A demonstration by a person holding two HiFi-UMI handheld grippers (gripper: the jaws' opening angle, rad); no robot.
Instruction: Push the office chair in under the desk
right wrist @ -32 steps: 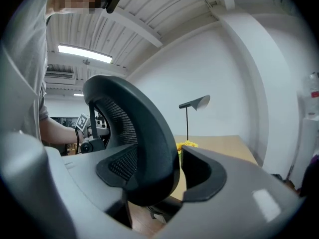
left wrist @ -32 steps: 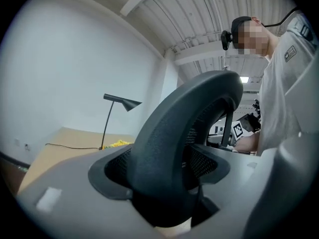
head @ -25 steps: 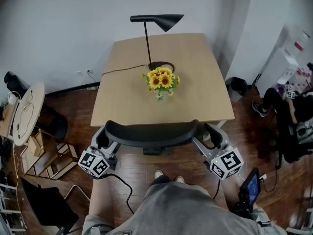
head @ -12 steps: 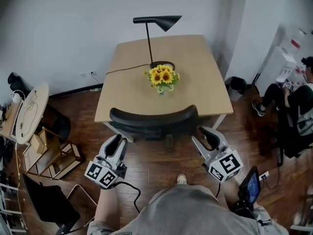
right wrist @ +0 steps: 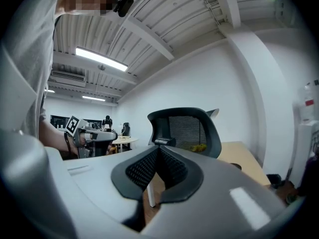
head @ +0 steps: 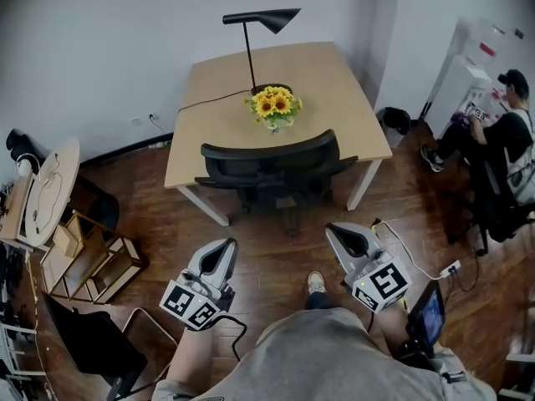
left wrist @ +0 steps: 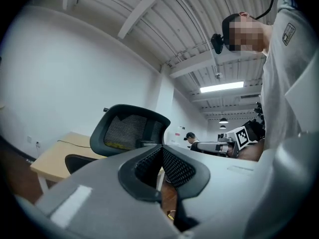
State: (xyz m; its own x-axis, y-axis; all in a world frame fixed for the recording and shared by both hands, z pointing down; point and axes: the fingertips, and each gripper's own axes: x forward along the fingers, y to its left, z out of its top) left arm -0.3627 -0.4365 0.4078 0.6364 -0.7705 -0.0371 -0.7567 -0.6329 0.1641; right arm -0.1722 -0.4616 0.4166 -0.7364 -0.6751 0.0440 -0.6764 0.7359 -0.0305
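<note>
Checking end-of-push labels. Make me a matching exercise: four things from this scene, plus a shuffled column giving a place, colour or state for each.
Things:
1. office chair
2. lamp
3. sunflowers
4. left hand-held gripper

Descriptions:
A. yellow, in the middle of the desk
B. shut, empty, over the floor
C. backrest at the desk's near edge
D. black, tallest thing on the desk

Pairs: 1-C, 2-D, 3-A, 4-B

An office-like workroom is shown: a pale wooden desk [head: 330,82], a black desk lamp [head: 261,19] and a mesh-backed office chair [head: 272,164] are set on a dark wood floor [head: 276,261] beside white walls [head: 100,48]. Strip lights [right wrist: 101,59] are fixed under a ribbed ceiling [left wrist: 164,14], and a person [head: 501,132] is seated at the far right.
</note>
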